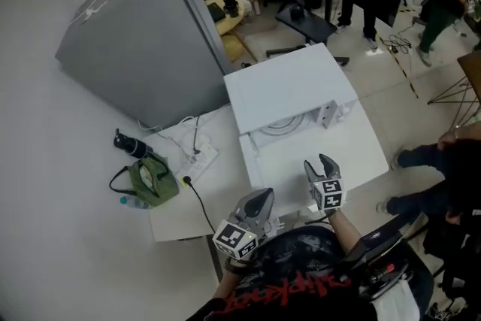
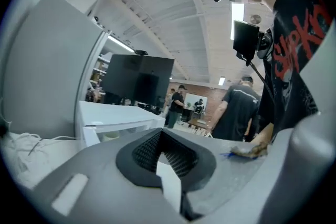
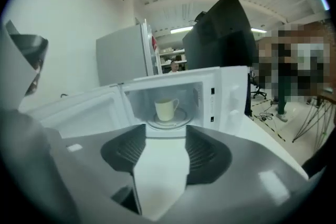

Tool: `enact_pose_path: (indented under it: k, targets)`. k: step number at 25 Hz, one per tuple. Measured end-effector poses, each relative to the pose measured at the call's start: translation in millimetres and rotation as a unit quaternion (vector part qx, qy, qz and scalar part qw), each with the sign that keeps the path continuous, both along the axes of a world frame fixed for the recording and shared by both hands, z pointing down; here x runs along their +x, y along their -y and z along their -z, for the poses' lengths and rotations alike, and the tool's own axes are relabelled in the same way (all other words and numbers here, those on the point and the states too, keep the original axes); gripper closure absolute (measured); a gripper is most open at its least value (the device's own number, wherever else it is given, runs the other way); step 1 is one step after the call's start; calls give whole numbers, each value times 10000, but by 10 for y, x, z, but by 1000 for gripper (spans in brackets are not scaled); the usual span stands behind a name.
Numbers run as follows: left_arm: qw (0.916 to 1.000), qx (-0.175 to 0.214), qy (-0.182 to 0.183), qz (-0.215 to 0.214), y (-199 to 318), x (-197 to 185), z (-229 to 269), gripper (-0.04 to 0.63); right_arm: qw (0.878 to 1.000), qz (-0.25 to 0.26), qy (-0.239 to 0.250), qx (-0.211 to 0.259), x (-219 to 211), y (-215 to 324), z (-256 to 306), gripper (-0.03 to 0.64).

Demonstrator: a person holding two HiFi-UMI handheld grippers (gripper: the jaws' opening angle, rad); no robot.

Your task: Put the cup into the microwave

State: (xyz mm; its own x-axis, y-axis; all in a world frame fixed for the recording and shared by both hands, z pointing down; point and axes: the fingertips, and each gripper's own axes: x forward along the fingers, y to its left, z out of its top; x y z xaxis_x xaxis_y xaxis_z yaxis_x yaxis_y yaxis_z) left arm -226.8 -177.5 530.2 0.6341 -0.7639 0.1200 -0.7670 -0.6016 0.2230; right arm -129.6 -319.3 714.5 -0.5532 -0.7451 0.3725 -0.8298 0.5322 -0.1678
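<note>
The white microwave [image 1: 289, 83] stands with its door swung wide to the left [image 3: 79, 107]. Inside it, a cream cup [image 3: 167, 109] sits upright on the glass turntable [image 3: 169, 122]; in the head view the oven's roof hides the cup and only the turntable's rim [image 1: 282, 124] shows. My right gripper [image 1: 317, 162] [image 3: 166, 131] hovers in front of the cavity, well short of the cup, open with nothing between its pads. My left gripper [image 1: 261, 197] [image 2: 160, 134] is close to my body, left of the right one, its pads meeting at the tips around nothing.
A grey fridge [image 1: 143, 49] stands behind and left of the microwave. On the lower white table [image 1: 176, 218] lie a green bag [image 1: 154, 180], a black flask [image 1: 129, 144] and a power strip [image 1: 197, 159] with cables. People stand and sit at the back and right [image 1: 443, 162].
</note>
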Motion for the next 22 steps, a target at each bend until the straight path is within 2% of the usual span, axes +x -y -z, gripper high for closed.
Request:
enact_pose_path:
  k: [1, 3, 6, 9, 14, 18, 22]
  targets:
    - [9997, 15, -53, -226, -61, 76, -46, 592, 9998, -71, 109, 145, 57, -151, 153, 451]
    - [9979, -4, -242, -598, -225, 197, -145, 592, 9985, -241, 255, 419, 166, -445, 441, 522]
    - [9915, -12, -583, -1164, -486, 431, -253, 592, 9970, -404, 116, 647, 407, -976, 780, 614]
    - [9831, 25, -743, -1672, -692, 650, -228, 592, 9968, -366, -228, 675, 592, -1599, 982, 614]
    - [9812, 62, -743, -1779, -1010, 836, -126, 592, 9967, -359, -364, 636, 796, -2310, 1116, 614]
    - [9806, 128, -498, -1890, -1349, 1124, -29, 592, 9932, -407, -375, 1020, 1075, -2524, 1289, 615]
    - [9808, 71, -153, -1942, -1889, 1701, -3, 592, 9874, -482, -192, 1492, 1699, -2864, 1633, 615]
